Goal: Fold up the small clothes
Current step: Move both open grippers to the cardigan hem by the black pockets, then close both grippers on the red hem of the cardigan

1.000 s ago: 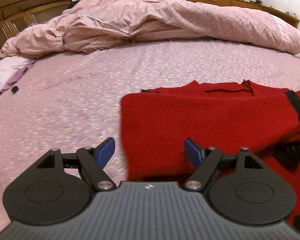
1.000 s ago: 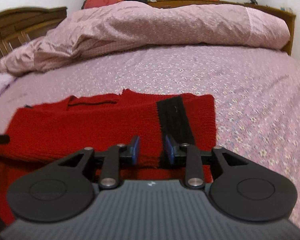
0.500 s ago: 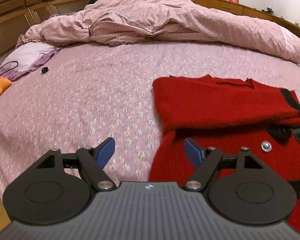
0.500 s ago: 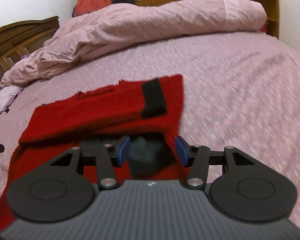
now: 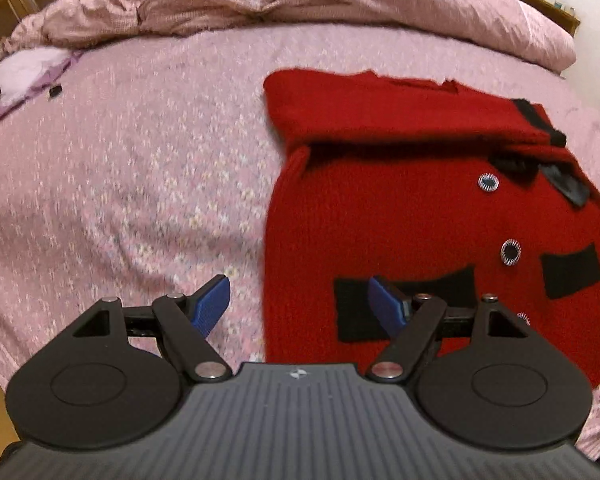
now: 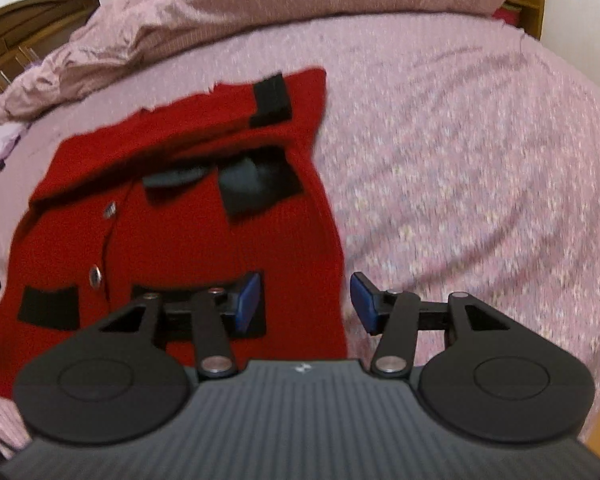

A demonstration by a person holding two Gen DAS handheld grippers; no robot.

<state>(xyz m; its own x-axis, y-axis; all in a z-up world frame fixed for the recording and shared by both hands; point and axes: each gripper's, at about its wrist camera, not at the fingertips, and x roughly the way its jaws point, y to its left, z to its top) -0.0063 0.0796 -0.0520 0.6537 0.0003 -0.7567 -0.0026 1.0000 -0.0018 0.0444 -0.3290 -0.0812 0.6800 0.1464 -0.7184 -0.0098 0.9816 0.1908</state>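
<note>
Left wrist: both tongs, left (image 5: 300, 306) and right (image 6: 305, 300), gape empty above red cardigan (image 5: 420, 208).

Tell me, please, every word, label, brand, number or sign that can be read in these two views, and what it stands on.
No readable text in either view.
Small pale emblem on the left gripper's ribbed body: a mark only, no letters made out.
The same emblem on the right gripper's body: too small and blurred to read.
Red cardigan: only black patches and round buttons, no label showing.
Floral bedsheet: pattern only.
</note>
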